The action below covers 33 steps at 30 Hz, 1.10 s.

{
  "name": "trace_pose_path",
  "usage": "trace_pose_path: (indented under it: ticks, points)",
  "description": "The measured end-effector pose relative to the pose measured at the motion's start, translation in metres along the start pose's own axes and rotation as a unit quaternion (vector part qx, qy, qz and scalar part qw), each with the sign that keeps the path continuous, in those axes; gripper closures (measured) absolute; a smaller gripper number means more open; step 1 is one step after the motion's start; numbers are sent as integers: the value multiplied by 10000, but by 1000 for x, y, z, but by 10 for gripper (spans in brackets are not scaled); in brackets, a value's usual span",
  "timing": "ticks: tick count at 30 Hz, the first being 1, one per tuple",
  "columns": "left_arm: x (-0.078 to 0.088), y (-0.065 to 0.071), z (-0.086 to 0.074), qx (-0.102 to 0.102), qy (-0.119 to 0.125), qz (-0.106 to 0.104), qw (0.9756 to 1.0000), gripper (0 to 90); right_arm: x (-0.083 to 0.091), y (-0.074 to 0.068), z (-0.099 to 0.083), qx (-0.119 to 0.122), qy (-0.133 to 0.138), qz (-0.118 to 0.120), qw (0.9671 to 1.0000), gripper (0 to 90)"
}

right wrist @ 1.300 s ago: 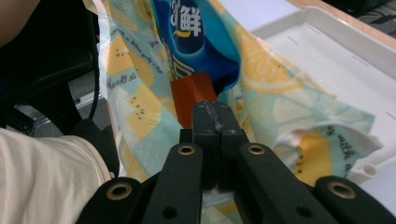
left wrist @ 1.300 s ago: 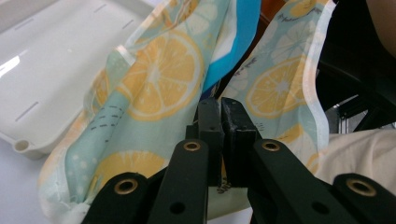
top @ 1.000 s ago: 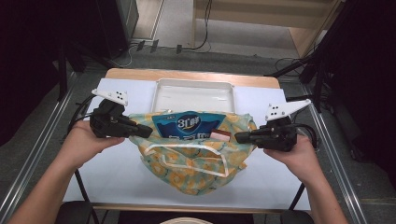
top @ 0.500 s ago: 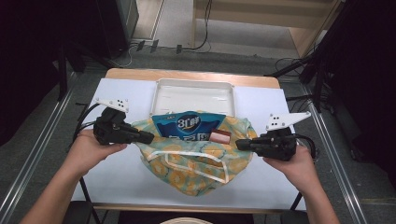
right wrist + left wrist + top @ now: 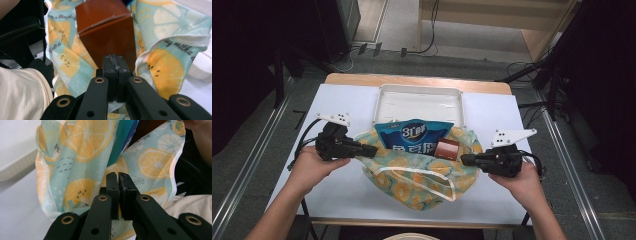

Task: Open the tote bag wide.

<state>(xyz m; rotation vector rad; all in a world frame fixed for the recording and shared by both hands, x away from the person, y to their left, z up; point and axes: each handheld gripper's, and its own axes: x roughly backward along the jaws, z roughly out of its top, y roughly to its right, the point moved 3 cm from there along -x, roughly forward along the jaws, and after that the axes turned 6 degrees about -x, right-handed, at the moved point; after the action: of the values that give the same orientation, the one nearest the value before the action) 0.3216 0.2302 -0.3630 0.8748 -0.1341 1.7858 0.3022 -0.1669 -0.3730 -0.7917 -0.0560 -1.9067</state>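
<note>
bag: 1 | blue packet: 1 | brown box: 1 | white tray: 1 | grippers: 2, left, right | table: 1

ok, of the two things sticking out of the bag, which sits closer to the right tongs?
The brown box. It sits at the bag's right side near the right tongs; the blue snack packet stands further left, mid-opening.
</note>
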Motion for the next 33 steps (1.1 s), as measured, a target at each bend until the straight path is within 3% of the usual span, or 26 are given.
trace_pose_path:
  ticks: [2,8,16,29,33]
  points:
    - [-1,-1,-2,16,13,-18,10000,878,-3,1,-3,1,-3,76,10000,900]
    - [-7,-5,-9,63,-12,-77,9999,878,-11,9,-12,298,104,414,9986,900]
    - [-16,-9,-19,98,-68,-148,9998,877,-21,13,-22,332,-31,379,9987,900]
    - [-28,-13,-34,156,-152,-241,9995,872,-38,13,-41,171,-268,413,9986,900]
    - [-34,-15,-39,176,-218,-261,9993,869,-43,14,-47,154,-432,306,9985,900]
